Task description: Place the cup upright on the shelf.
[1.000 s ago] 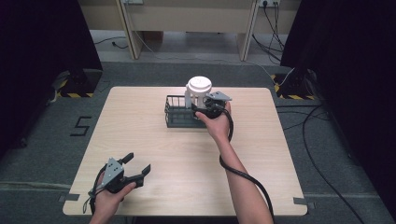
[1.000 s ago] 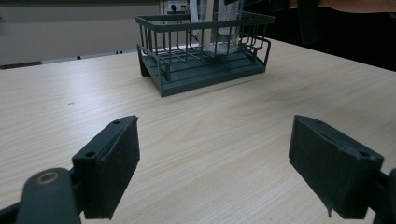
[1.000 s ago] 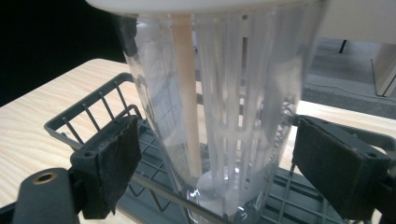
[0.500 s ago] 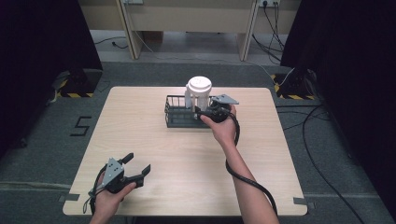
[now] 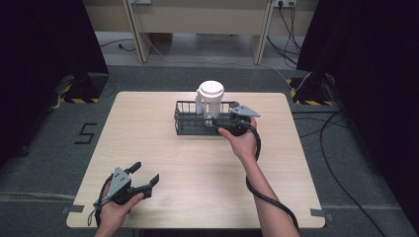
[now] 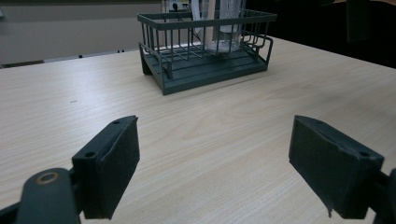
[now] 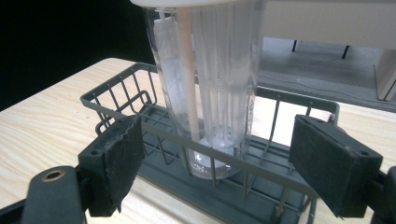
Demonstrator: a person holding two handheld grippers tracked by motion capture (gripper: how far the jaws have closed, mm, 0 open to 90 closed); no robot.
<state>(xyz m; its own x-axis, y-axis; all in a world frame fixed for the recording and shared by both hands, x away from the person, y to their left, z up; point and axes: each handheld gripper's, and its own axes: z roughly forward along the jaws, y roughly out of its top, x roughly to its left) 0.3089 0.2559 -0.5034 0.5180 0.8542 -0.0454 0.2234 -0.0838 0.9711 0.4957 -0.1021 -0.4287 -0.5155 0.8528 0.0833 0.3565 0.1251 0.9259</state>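
Counter (image 5: pixel 163 148): light wood, centre of the high view. Dark wire basket (image 5: pixel 190 123) sits upper centre. Clear ribbed container (image 5: pixel 211 101) with white lid stands upright inside the basket; contents apparently a pale stick, unclear through the plastic. Right gripper (image 5: pixel 221 122) at basket's right end, jaws open, container between them but untouched. Left gripper (image 5: pixel 144 177) lower left, jaws open, holding nothing.

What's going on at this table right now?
A person holds a gripper in each hand. The right gripper, jaws open, sits at the near side of a dark wire basket, where a clear ribbed container with a white lid stands upright; nothing is gripped. The left gripper, also open, rests near the table's front left corner, far from the basket.
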